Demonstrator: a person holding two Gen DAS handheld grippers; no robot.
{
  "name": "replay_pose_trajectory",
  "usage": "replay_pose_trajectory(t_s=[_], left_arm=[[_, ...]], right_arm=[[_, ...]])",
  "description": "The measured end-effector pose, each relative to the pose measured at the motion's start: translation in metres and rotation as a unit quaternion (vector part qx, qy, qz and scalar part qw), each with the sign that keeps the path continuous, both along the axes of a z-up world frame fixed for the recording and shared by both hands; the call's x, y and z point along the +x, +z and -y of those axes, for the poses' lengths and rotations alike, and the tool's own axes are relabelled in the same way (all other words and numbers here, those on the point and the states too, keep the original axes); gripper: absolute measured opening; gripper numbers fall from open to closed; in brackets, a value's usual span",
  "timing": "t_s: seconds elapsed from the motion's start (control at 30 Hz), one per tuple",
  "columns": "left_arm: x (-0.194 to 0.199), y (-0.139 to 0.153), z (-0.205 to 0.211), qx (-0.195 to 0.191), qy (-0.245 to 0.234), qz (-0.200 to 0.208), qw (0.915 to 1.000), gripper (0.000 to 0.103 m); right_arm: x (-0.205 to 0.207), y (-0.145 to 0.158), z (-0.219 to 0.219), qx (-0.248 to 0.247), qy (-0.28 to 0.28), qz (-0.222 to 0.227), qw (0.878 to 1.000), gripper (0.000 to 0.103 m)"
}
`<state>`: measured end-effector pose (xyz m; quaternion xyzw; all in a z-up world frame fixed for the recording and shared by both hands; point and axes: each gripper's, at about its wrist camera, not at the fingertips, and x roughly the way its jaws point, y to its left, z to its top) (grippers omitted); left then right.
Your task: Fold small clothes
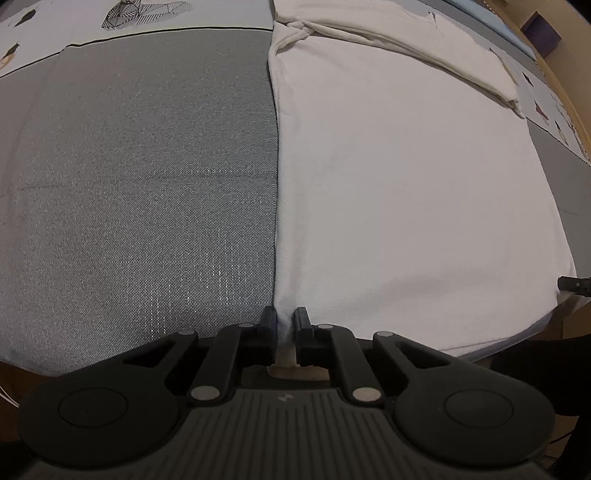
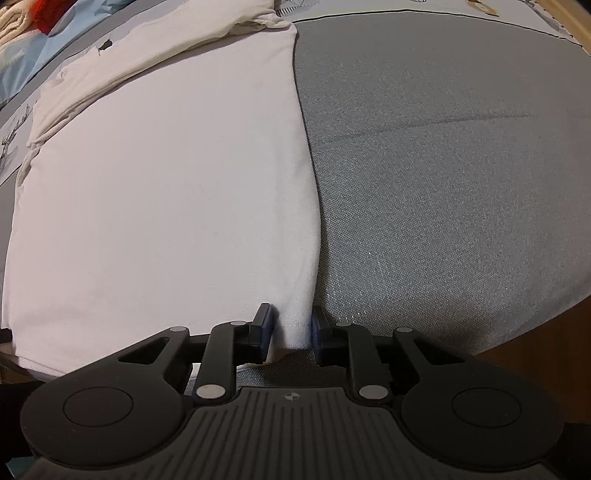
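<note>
A: Left tool (image 1: 284, 320) pose?

B: Low and near level, pointing toward 12 along the white t-shirt's (image 1: 406, 192) left side edge. Jaws narrowed on the near-left hem corner; white cloth fills the slim gap between them. Clenched on the shirt.

A: Right tool (image 2: 290, 325)?

B: Same attitude, low, aimed at 12. It straddles the near-right hem corner of the t-shirt (image 2: 166, 192). The stitched hem sits between the fingers (image 2: 264, 325), but the gap is wider than the cloth. Not clamped, released.

A: Where's the shirt?

B: Flat on the grey woven bed cover (image 1: 140, 192). In the left view it takes the half from 12 to 5. In the right view it runs from 7 to 12, with the grey cover (image 2: 443, 184) over the rest. Far end at 12 is folded over, sleeves bunched there.

A: Anything else?

B: Printed sheet (image 1: 74, 26) with line-drawn figures beyond the grey panel at 11 in the left view. Red cloth (image 2: 50, 14) and a cream cloth (image 2: 14, 22) at 11 in the right view. Part of the right tool peeks in at 3 in the left view.
</note>
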<state>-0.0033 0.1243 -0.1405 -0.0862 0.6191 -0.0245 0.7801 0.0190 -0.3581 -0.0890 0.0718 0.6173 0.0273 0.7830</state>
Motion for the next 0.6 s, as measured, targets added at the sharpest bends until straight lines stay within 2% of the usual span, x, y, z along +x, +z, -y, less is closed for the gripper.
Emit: replay_pose_trajectory(t_s=[0.37,0.43,0.53,0.6], left_arm=[[-0.002,-0.001,0.010,0.014,-0.013,0.008,0.9998,0.008],[-0.002,-0.001,0.012,0.017,-0.022,0.012,0.9995,0.007],[-0.002,0.006,0.013,0.012,-0.024,0.018,0.9995,0.006],[-0.001,0.021,0.014,0.014,-0.038,0.033,0.9986,0.005]], right_arm=[[0.000,0.000,-0.002,-0.003,0.003,0.002,1.000,0.021],[0.000,0.002,-0.003,-0.004,0.004,0.007,1.000,0.013],[0.000,0.014,-0.005,-0.004,0.010,0.035,0.999,0.009],[0.001,0.033,-0.005,0.009,0.011,0.066,0.998,0.009]])
